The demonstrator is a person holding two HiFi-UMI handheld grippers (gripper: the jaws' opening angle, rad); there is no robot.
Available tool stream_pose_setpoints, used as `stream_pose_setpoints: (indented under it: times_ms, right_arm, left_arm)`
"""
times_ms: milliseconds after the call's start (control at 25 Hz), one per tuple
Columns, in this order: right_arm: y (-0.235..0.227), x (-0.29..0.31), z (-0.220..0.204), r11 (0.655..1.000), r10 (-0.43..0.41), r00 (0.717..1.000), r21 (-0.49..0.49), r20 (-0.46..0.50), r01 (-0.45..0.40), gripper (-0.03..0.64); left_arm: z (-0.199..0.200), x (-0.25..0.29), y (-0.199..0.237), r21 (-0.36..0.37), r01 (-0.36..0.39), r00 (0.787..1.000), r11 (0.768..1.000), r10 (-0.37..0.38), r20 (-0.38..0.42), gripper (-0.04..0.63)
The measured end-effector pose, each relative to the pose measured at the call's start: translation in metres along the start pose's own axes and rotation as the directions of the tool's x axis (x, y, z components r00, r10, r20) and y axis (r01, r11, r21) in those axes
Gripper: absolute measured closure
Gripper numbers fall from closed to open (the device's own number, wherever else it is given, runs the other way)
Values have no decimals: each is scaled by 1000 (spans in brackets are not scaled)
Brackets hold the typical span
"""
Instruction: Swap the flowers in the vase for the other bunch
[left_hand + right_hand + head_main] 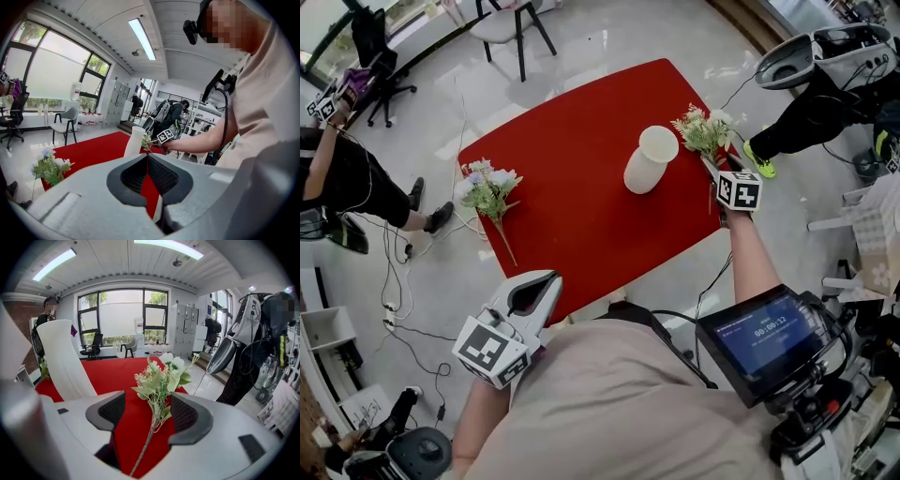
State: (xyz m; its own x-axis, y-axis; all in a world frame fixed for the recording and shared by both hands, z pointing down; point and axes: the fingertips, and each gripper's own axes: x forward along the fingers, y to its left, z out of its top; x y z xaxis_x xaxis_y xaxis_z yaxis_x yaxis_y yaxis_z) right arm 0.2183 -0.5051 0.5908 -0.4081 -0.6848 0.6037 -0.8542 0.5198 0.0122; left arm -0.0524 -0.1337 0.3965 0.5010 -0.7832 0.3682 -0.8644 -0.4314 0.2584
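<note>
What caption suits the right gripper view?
Flower bunch between the jaws of the open right gripper, red table beneath, white vase at left.

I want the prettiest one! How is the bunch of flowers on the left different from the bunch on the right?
The left bunch has pale purple blooms; the right bunch is white and green. The left bunch lies alone; the right bunch's stem is between the right gripper's open jaws. Neither is in the vase.
</note>
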Motion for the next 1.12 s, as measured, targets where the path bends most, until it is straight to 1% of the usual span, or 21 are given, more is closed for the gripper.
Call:
stream_pose_setpoints:
  times_ms: [200, 400, 520, 640, 880, 1120]
  right_arm:
    - [12, -31, 1, 1000, -26, 999, -6, 23, 27, 308]
    - [27, -60, 10, 999, -41, 998, -6, 54, 42, 308]
    - [42, -77, 16, 999, -37, 997, -3, 74, 37, 308]
    - [63, -94, 24, 999, -26, 996, -21, 89, 28, 310]
    - [119, -133, 45, 998, 19, 989, -56, 145, -11, 314]
    - [191, -156, 62, 993, 107, 975, -80, 195, -93, 316]
  left_arm:
    - [-8, -20, -5, 30, 21, 1000, 999, -21, 15, 586]
    - [-9, -38, -4, 23, 51, 998, 998, -51, 37, 586]
    - [-14, -49, -2, 22, 59, 997, 998, -60, 44, 586]
    - [-18, -61, -2, 30, 69, 997, 997, -70, 45, 586]
    - [-26, -89, -4, 35, 76, 995, 996, -78, 62, 586]
    - [-35, -116, 0, 21, 80, 993, 997, -81, 88, 586]
